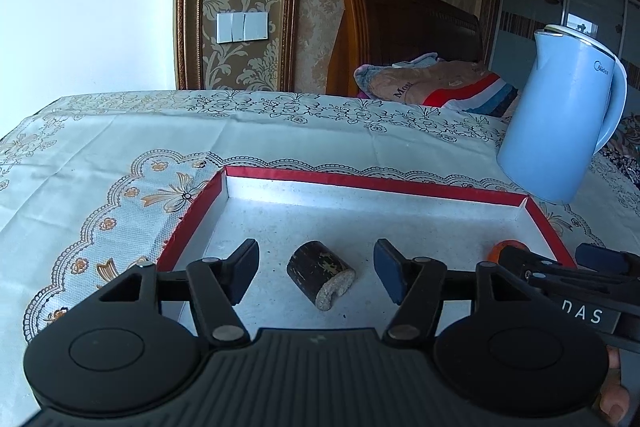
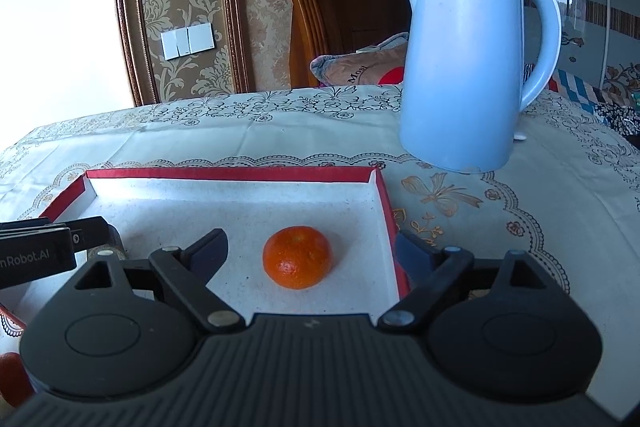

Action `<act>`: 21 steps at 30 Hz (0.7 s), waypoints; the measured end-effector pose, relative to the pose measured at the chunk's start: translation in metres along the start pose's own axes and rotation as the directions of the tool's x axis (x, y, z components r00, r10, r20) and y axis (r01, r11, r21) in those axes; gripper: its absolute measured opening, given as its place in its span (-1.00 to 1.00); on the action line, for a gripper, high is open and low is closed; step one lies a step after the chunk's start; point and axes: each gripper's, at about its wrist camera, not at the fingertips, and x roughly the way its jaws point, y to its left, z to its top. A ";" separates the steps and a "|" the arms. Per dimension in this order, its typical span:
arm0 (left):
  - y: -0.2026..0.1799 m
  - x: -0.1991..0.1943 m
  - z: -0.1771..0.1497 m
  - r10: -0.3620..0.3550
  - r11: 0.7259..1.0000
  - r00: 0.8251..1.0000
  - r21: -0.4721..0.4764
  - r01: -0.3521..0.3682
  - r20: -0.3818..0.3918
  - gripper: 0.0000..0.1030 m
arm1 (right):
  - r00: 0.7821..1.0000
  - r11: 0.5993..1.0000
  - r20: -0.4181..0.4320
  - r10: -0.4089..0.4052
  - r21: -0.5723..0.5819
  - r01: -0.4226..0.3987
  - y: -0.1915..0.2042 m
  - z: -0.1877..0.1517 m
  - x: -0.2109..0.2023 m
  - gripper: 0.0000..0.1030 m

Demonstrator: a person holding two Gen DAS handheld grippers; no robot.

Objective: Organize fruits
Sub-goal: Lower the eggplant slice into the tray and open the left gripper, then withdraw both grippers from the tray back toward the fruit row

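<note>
Tray (image 2: 382, 205) set on table (image 2: 248, 131); orange (image 2: 297, 256) and stub (image 1: 320, 274) laid inside, stub left; kettle (image 2: 466, 67) stood behind tray's right corner.

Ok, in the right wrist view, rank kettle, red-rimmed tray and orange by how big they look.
1. red-rimmed tray, partly hidden by the gripper
2. kettle, close to the tray in apparent size
3. orange, clearly smallest though nearest the camera

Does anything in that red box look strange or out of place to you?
Yes. Between the open left claw lies a short dark cut stalk piece with a pale, pithy end, on its side in the red-rimmed white tray. It looks odd beside the round orange mandarin.
</note>
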 end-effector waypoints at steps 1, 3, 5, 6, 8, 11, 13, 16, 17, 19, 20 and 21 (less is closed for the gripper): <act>0.001 -0.002 -0.001 -0.001 1.000 1.000 -0.001 0.001 0.003 0.22 | 1.000 1.000 0.002 0.002 0.000 -0.002 0.000 -0.001 -0.001 0.77; 0.002 -0.005 -0.002 -0.009 1.000 1.000 -0.004 0.009 0.006 0.22 | 1.000 1.000 0.005 0.004 0.002 -0.004 0.000 -0.001 -0.003 0.79; 0.004 -0.010 -0.005 -0.019 1.000 1.000 -0.008 0.019 0.011 0.22 | 1.000 1.000 0.004 0.010 0.000 -0.010 0.001 -0.002 -0.004 0.83; 0.004 -0.012 -0.006 -0.019 1.000 1.000 -0.007 0.019 0.014 0.22 | 1.000 1.000 0.005 0.011 -0.001 -0.011 0.001 -0.003 -0.005 0.86; 0.004 -0.016 -0.009 -0.020 1.000 1.000 0.003 0.020 0.023 0.23 | 1.000 1.000 0.009 0.013 -0.004 -0.013 0.001 -0.005 -0.008 0.88; 0.000 -0.021 -0.014 -0.014 0.999 0.999 0.034 0.012 0.038 0.31 | 1.000 1.000 0.012 0.016 -0.016 -0.016 0.002 -0.008 -0.013 0.89; -0.003 -0.024 -0.018 -0.007 0.998 0.999 0.057 0.004 0.046 0.33 | 1.000 1.000 0.017 0.017 -0.013 -0.016 0.001 -0.011 -0.017 0.91; -0.007 -0.028 -0.025 -0.009 0.997 0.999 0.082 0.005 0.049 0.33 | 1.000 1.000 0.020 0.018 -0.006 -0.018 -0.001 -0.014 -0.021 0.96; -0.007 -0.028 -0.027 -0.010 0.996 0.999 0.084 0.006 0.046 0.33 | 1.000 1.000 0.019 0.018 -0.001 -0.018 -0.003 -0.015 -0.023 0.97; -0.007 -0.030 -0.031 -0.013 0.996 0.999 0.088 0.009 0.043 0.33 | 1.000 1.000 0.021 0.016 0.010 -0.016 -0.004 -0.017 -0.026 1.00; -0.007 -0.031 -0.032 -0.013 0.996 0.999 0.092 0.008 0.044 0.33 | 1.000 1.000 0.022 0.016 0.014 -0.016 -0.005 -0.018 -0.027 1.00; -0.007 -0.033 -0.033 -0.010 0.996 0.999 0.093 0.005 0.048 0.33 | 1.000 1.000 0.026 0.015 0.020 -0.015 -0.006 -0.019 -0.030 1.00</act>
